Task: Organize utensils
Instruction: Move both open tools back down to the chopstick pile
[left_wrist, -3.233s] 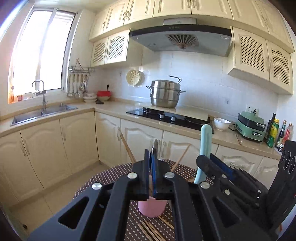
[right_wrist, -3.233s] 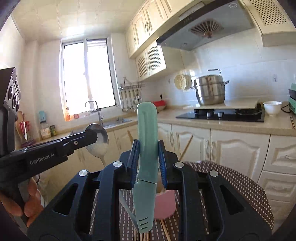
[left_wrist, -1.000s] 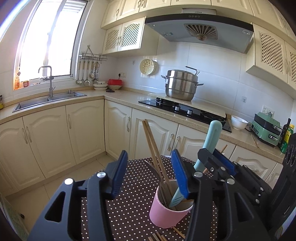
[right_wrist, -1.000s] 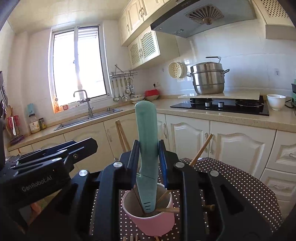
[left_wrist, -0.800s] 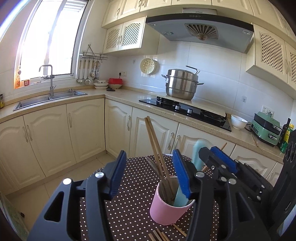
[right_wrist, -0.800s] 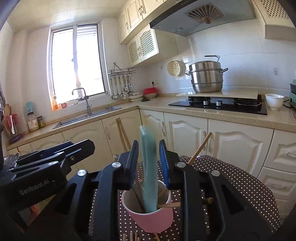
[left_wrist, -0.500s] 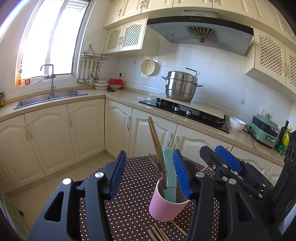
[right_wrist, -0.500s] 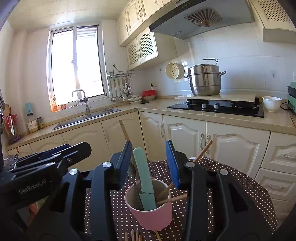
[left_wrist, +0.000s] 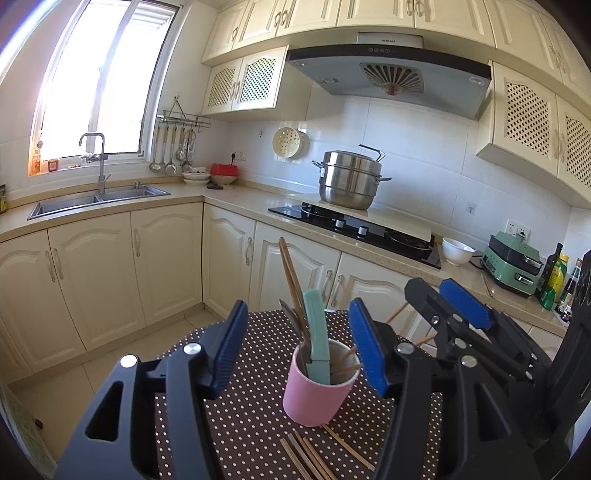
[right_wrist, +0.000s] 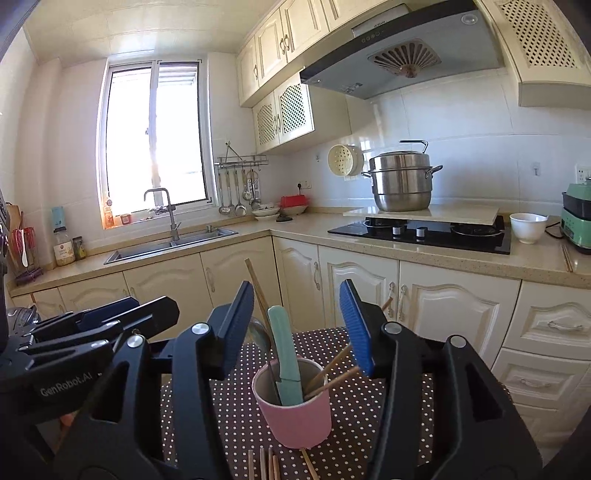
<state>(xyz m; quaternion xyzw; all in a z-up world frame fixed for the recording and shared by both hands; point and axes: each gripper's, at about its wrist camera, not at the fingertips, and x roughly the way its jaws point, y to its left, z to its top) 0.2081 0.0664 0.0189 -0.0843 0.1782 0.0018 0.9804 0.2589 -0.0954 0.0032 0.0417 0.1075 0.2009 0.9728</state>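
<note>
Pink cup stands on the dotted tablecloth and serves as the holder. Already in it: a mint-green sheathed knife, upright and leaning slightly toward the window side, a pair of long chopsticks, a metal spoon behind the knife, and a few more sticks slanting out toward the stove side. Left to do, by my reading: loose chopsticks lie flat on the cloth just in front of the cup, so the job looks partly done. Right gripper: jaws have just been opening, now spread, pads clear of the knife handle, which stands free between them and a little beyond. Left gripper: also spread, jaws widened a touch, nothing pinched; the cup sits ahead of it, between the jaw lines. The loose chopsticks lie below both grippers, nearer than the cup.
</note>
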